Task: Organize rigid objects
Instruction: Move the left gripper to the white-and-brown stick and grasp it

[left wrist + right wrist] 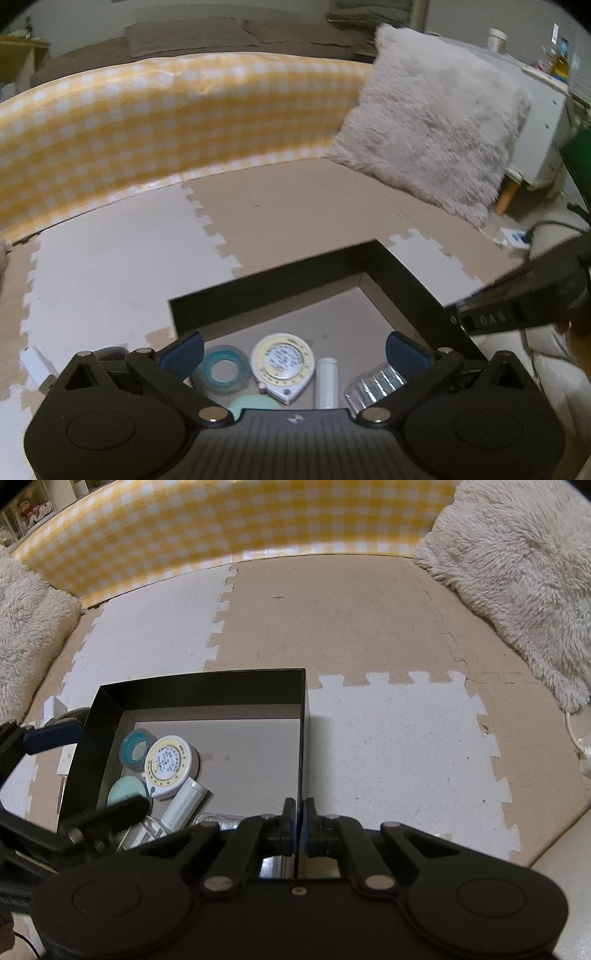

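While left tongs (294, 347) gape empty, right tongs (300, 821) pinch black box (207, 686) wall, round tape measure (170, 764) inside.

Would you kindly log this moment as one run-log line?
left gripper: open, empty, over box | right gripper: shut on box wall | tape measure: in box

The left hand-held gripper (294, 350), filling the lower frame, is matte black: two round housings, angled link bars with silver rivets, blue finger pads (183, 348), a ribbed centre plate. The right hand-held gripper (298, 821) looks alike, with a small centre screw.
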